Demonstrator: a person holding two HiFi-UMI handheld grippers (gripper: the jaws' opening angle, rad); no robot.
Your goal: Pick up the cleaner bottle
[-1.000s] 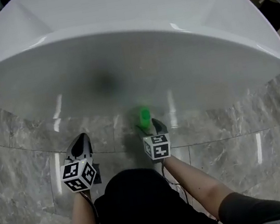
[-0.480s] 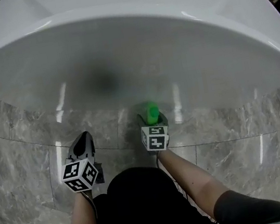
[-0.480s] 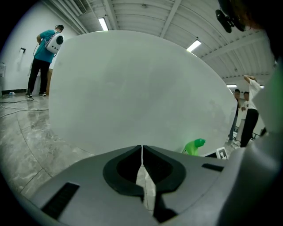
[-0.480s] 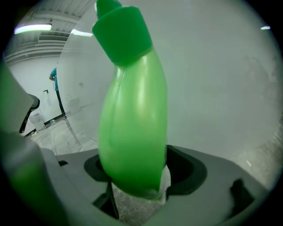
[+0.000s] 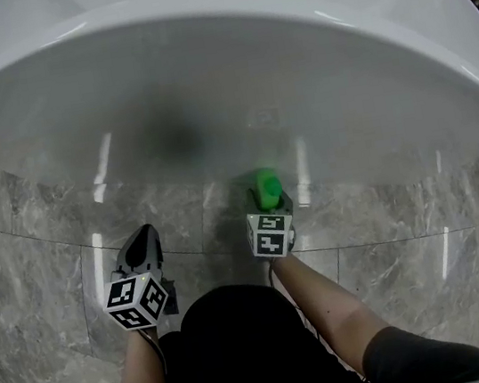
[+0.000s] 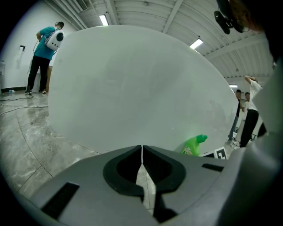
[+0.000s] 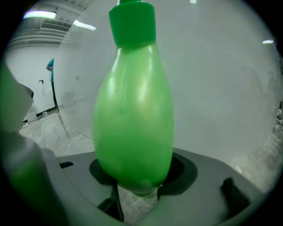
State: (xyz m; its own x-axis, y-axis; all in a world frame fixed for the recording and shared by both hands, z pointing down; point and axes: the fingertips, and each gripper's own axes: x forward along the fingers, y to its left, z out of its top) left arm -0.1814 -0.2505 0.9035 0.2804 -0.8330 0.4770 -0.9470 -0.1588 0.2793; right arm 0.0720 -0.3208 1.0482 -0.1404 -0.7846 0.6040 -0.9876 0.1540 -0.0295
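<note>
The bottle (image 7: pixel 132 110) stands upright on the floor (image 5: pixel 35 264), just in front of the tub (image 5: pixel 221 72), at the foot of its curved white wall. The right gripper (image 5: pixel 267 209) reaches in from the side away from the tub. Its jaws have just been closing, with the bottle's belly between them. They stand fairly wide, their cupped pads hug the belly on both sides and seem to press on it. The left gripper (image 6: pixel 142 150) hangs off to the bottle's left, also facing the tub. Its jaws are tight together with nothing between them.

The bottle looks like smooth, glossy green plastic, so it will probably be slippery, and its walls are likely to give under a hard squeeze. It is opaque, so how full it is cannot be told. It is probably light if near empty and only moderately heavy if full. The body swells low down and tapers toward the cap (image 7: pixel 131 22). The low belly, where the jaws now sit, seems the best place to take hold, because the rounded pads fit that curve. A grip on the taper would be likelier to slide. Firm, moderate pressure should do.

Counted: one bottle with one cap, one tub, two grippers.
</note>
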